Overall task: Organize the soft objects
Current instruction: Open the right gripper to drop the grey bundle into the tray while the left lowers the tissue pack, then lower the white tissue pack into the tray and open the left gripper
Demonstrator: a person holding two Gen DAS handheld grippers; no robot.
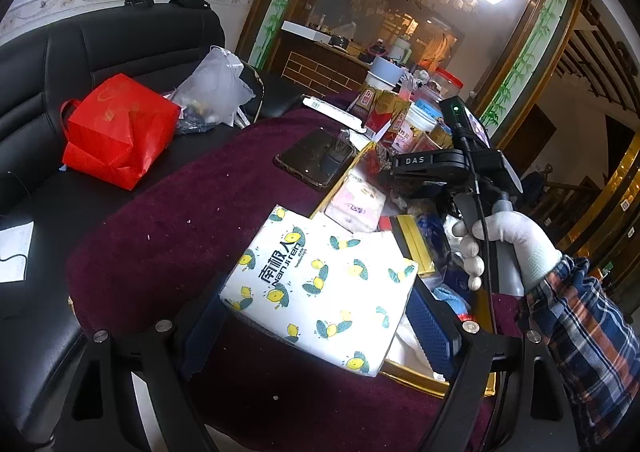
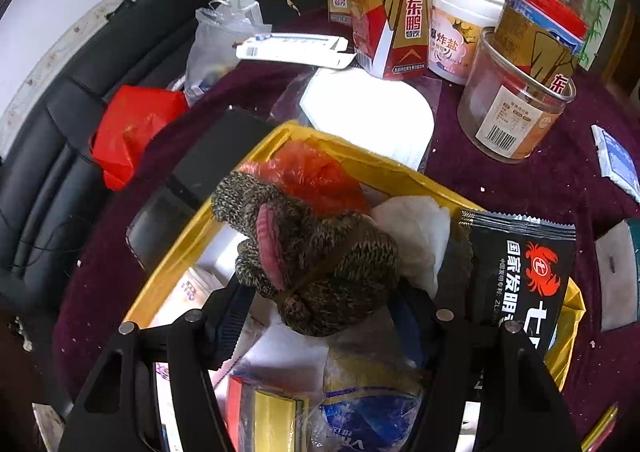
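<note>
My left gripper (image 1: 320, 316) is shut on a white tissue pack with a lemon print (image 1: 320, 288), held over the near end of the gold box (image 1: 416, 378). My right gripper (image 2: 320, 316) is shut on a bundle of brown knitted gloves (image 2: 316, 264) tied with a band, held above the same gold box (image 2: 188, 236). The right gripper also shows in the left wrist view (image 1: 384, 168), held by a white-gloved hand over the box's far end. The box holds a pink tissue pack (image 1: 356, 200), a red plastic bag (image 2: 312, 172), white cloth (image 2: 416, 236) and a blue packet (image 2: 360, 412).
The box sits on a maroon cloth (image 1: 180, 220). A phone (image 1: 316, 160) lies beside it. Drink cartons (image 2: 392, 24), a white tub (image 2: 460, 32), a clear jar (image 2: 516, 100) and a black crab-print packet (image 2: 520, 276) crowd the table. A red bag (image 1: 116, 128) lies on the black sofa (image 1: 52, 64).
</note>
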